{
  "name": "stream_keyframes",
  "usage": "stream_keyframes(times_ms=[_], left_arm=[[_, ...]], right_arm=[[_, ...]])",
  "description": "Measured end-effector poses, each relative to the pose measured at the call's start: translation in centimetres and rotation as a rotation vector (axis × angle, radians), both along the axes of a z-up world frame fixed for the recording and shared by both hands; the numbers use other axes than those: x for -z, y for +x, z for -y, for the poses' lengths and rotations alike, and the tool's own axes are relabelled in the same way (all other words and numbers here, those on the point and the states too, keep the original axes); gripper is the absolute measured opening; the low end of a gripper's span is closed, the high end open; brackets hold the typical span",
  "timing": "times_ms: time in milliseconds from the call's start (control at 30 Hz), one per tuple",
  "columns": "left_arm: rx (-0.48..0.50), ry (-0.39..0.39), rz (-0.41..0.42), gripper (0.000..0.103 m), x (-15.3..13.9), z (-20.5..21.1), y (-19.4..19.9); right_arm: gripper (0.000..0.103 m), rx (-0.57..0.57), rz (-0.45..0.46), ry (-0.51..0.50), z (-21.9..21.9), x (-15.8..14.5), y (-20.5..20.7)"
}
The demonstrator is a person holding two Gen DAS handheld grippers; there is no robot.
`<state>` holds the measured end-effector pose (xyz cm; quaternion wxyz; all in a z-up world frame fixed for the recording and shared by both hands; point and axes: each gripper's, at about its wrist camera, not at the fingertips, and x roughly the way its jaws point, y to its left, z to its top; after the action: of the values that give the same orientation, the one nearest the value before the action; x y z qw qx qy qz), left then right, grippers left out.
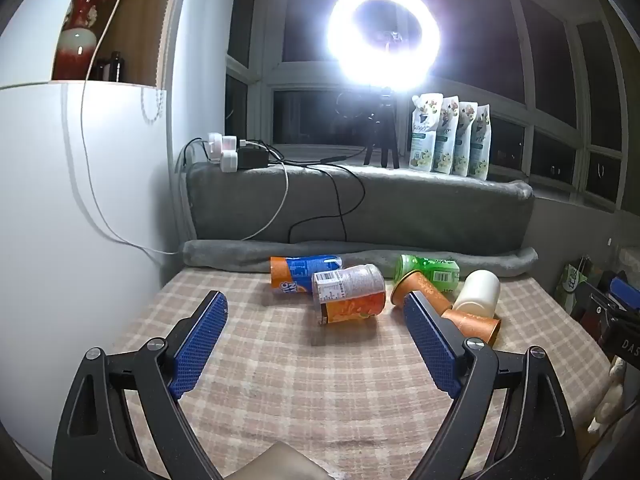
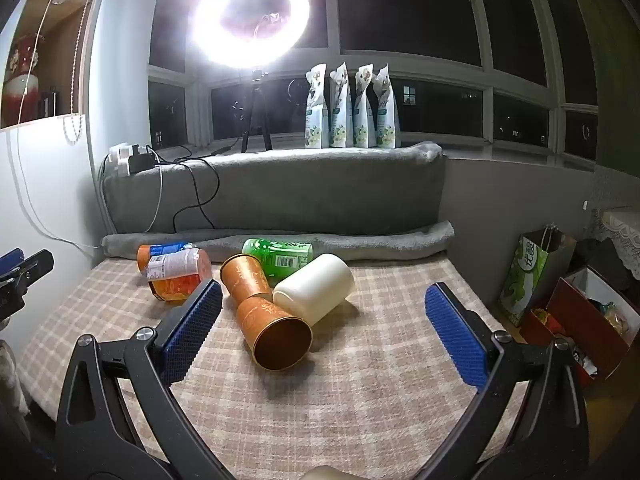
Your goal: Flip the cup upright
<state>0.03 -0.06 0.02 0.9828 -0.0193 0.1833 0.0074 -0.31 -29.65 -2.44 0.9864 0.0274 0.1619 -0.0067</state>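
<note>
Both sets of tongs are hovering over a desk (image 2: 360,400) w/ a beige plaid cloth, each spread wide & gripping nothing. Left tongs (image 1: 316,312) are pointing toward a pile of tipped containers; right tongs (image 2: 324,300) are framing the same pile from the other side.

Task items: two copper-orange cups w/ a leaf pattern are lying on their sides, end to end & touching. The near cup (image 2: 276,332) is showing its open mouth toward the right wrist camera; the far cup (image 2: 244,276) is lying behind it. A cream cup (image 2: 316,288) is also lying on its side, leaning against the copper pair.

Behind them a green bottle (image 2: 280,256) w/ a barcode label is lying flat. To the left, an orange can (image 1: 352,294) w/ a white barcode label is resting against an orange & blue can (image 1: 300,272); only the letters "IC" are readable.

At the back, four white & green pouches (image 2: 352,108) are standing on the sill beside a glaring ring light (image 2: 252,16). A green paper bag (image 2: 532,276) w/ writing too small to read is sitting at right.
</note>
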Motion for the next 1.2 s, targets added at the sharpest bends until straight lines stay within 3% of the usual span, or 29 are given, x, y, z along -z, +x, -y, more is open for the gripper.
stream_keyframes(times_ms=[1200], left_arm=[[0.008, 0.000, 0.005, 0.090, -0.43, 0.34, 0.07]], right_arm=[[0.103, 0.000, -0.001, 0.001, -0.08, 0.15, 0.17]])
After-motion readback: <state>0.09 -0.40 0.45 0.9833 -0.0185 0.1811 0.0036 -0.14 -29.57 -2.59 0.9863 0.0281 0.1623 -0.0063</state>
